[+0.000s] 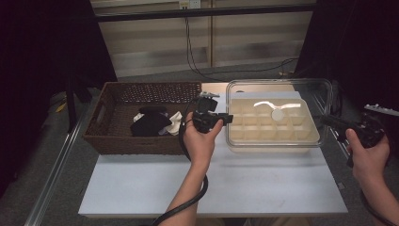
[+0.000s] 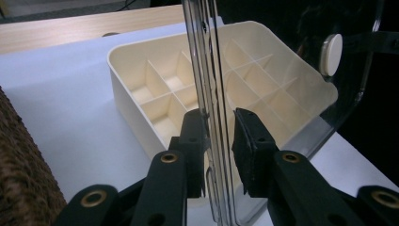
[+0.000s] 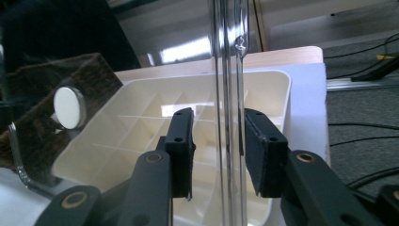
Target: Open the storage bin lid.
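Two grippers share one load: a clear, rigid plastic lid (image 1: 282, 87) with rounded corners and a white round knob (image 1: 277, 114), held just above the cream plastic organiser box (image 1: 273, 136) with its grid of small compartments. The left gripper (image 1: 225, 117) has the lid's rim edge-on between its black pads (image 2: 251, 146), and the right gripper (image 1: 329, 121) straddles the opposite rim the same way; the right gripper's jaws flank the rim with a sliver of gap on each side in the right gripper view, so I cannot say for certain that its pads press, while the left gripper's pads look closed against the plastic. I judge the lid light and stiff, unlikely to sag between two holds, yet smooth and glossy enough to slide out of flat pads if it tilts. Its thin rim is the sensible place to grip, at the middle of each short side, with both hands kept level so the sheet does not twist or rock. The knob sits beyond the left gripper's jaws and to the far left of the right gripper's; it is too small and central for a two-handed lift. A dark brown woven basket (image 1: 141, 94) holding black and white cloths (image 1: 155, 121) stands just outside the left gripper, on the pale tabletop (image 1: 211, 188), well clear of the lid's path if it travels straight up.
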